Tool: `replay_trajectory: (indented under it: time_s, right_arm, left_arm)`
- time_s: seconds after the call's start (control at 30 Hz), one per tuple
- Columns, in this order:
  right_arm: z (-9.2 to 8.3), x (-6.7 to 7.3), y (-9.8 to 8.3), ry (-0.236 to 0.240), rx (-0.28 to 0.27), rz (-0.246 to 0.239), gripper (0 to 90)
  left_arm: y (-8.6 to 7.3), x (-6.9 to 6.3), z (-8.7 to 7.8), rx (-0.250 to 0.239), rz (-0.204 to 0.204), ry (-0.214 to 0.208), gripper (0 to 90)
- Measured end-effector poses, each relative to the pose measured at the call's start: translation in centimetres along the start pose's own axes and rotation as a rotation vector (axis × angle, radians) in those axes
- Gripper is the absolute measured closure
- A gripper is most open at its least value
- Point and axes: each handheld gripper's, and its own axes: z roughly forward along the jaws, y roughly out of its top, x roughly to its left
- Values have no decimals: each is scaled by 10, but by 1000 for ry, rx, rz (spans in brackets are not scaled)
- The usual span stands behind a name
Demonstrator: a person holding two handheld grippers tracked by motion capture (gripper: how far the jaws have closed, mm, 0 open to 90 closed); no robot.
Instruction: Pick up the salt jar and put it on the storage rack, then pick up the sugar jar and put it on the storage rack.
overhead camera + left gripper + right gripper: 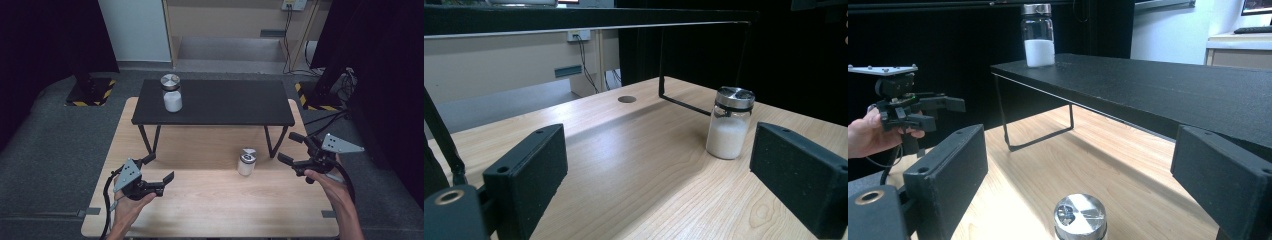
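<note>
One camera looks steeply down from above the counter's (210, 200) near edge. Two more ride low on the handheld grippers, close to the wood, facing across it. All three share the metal-capped jar (246, 161) and the black shelf (215, 102) standing on the counter.

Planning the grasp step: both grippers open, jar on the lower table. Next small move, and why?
Probably ease the right gripper in toward the lower jar until its jaws straddle the body. Its jaws stand open with nothing between them, and the right gripper view shows that jar's metal lid just ahead, low between the jaws. The left gripper is also open but sits farther from the jar.
</note>
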Motion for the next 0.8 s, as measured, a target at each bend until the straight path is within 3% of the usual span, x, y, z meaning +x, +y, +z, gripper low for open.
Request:
replay_trajectory:
  time_s: [0.8]
  right_arm:
    - [-2,1,3,-13,-4,-1,79]
  left_arm:
    - [-4,0,-5,-4,-8,9,68]
